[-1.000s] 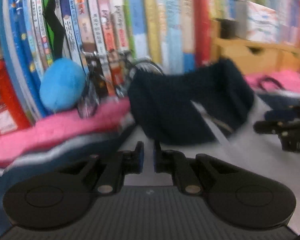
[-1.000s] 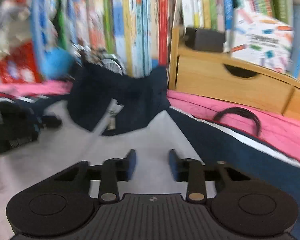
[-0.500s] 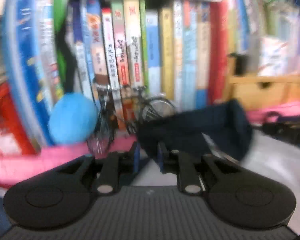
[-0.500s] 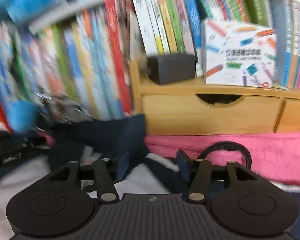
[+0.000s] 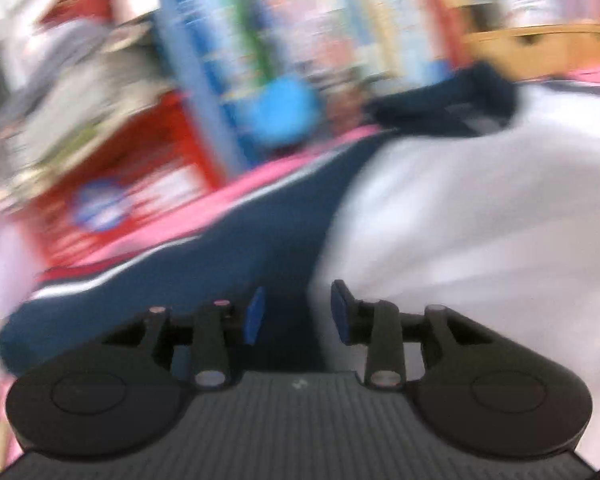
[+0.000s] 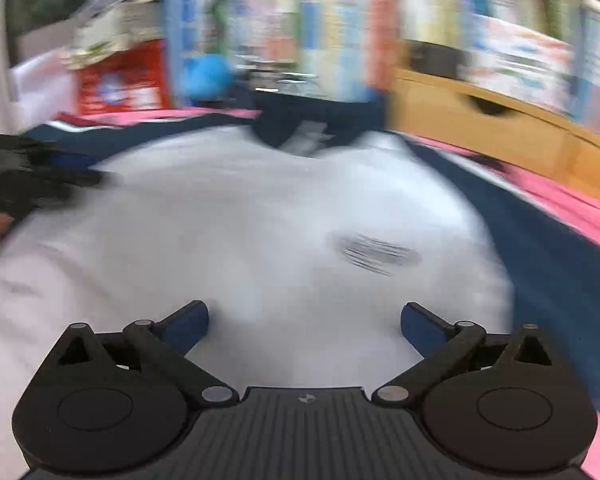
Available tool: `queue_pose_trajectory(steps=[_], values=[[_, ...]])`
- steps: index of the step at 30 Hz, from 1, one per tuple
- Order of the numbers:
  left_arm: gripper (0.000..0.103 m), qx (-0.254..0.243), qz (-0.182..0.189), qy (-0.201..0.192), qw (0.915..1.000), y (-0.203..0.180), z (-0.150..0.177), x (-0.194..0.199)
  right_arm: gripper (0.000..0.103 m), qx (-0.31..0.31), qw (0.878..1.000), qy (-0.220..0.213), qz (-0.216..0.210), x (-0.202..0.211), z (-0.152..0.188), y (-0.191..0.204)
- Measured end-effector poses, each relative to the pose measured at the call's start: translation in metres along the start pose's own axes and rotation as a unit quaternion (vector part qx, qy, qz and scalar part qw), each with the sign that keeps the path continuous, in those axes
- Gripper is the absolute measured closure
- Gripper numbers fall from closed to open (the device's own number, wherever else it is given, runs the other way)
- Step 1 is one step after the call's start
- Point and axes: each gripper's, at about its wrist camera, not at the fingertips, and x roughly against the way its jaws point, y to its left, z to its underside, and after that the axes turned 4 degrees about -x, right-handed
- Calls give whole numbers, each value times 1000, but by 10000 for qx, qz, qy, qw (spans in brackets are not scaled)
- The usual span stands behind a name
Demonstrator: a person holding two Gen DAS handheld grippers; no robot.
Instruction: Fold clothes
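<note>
Both grippers free above the spread polo shirt.

Left wrist: your left gripper (image 5: 296, 312), jaws narrow, opening and empty, hovers over the navy sleeve (image 5: 228, 248); grip its edge. Right wrist: your right gripper (image 6: 304, 324) is opening wide, empty, above the white shirt body (image 6: 260, 208) on pink cloth (image 6: 572, 196).

Motion blur smears the books (image 6: 332, 40) behind the shirt (image 6: 236, 216) (titles unreadable), whose near hem is cut off.

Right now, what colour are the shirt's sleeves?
Navy blue sleeves on a white body, clearest in the right wrist view.
</note>
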Motion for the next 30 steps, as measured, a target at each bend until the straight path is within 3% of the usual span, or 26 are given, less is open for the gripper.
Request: queue_pose_trajectory(steps=[1,2,3,7,11,13,15,18,24,30], values=[[69,180,-160,136,9996,10,3,3,1,-111,9992,29,380,5,2,-20],[69,363,-78,95,9993,17,8,14,1,-188,9944,66,1038,12,3,-35],[69,539,80,-7,9985,22,12,29,1,-153,9926,0,1201,24,6,-38],[69,802,927,-628,9905,13,26,96,2,123,9932,-407,1082,79,24,-35],[63,718,2083,-923,9710,-35,44,154,0,544,9950,-783,-290,121,58,16],[63,456,2318,-873,9678,-59,58,168,0,877,9880,-864,-938,133,75,46],[61,188,2252,-724,9714,-76,71,169,0,1157,9793,-801,-1457,135,89,70],[58,341,2143,-651,9740,-68,86,170,0,1682,9662,-507,-1886,127,107,90],[46,107,1681,-688,9833,-44,110,180,0,1546,9664,-209,-2044,112,106,63],[43,375,1479,-457,9872,-21,118,182,0,1648,9635,-69,-2106,108,101,48]])
